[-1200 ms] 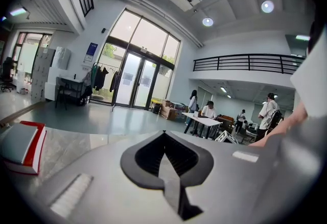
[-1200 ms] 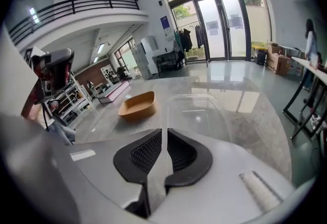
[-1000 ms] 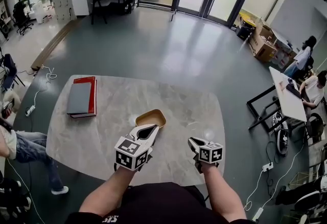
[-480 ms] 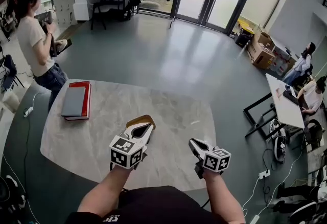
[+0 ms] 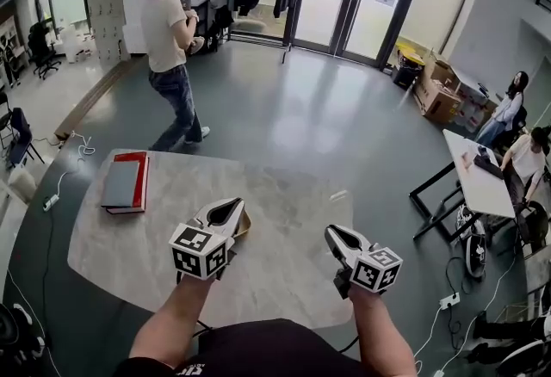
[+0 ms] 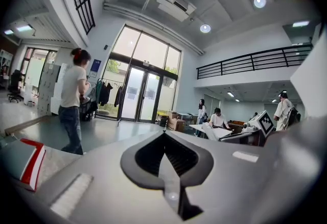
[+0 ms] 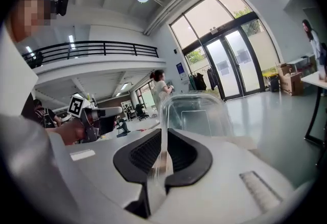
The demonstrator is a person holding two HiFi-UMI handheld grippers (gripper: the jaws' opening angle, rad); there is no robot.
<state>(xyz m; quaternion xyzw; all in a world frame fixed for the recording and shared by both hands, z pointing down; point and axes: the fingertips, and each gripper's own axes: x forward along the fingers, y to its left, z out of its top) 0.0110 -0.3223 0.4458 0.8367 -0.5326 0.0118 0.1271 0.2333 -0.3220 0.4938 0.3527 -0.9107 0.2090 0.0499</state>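
My right gripper (image 5: pixel 341 235) (image 7: pixel 164 133) is shut on the rim of a clear plastic container (image 7: pixel 195 111), which stands up in front of its jaws, lifted off the table. In the head view the container hardly shows. My left gripper (image 5: pixel 227 211) (image 6: pixel 164 138) is shut with nothing between its pads and is held above the marble table (image 5: pixel 284 276). A brown bowl (image 5: pixel 244 225) peeks out from behind its right side. Each gripper's marker cube shows in the other's view: the left one (image 7: pixel 76 105) and the right one (image 6: pixel 265 122).
A grey and red book (image 5: pixel 126 183) (image 6: pixel 26 164) lies at the table's far left. A person (image 5: pixel 170 40) (image 6: pixel 71 100) walks on the floor beyond the table. People sit at a white desk (image 5: pixel 482 169) on the right, near cardboard boxes (image 5: pixel 437 93).
Both grippers have risen and now point more level, the right one lifting the clear container off the table. A person has walked from the left to behind the table. The bowl is now mostly hidden.
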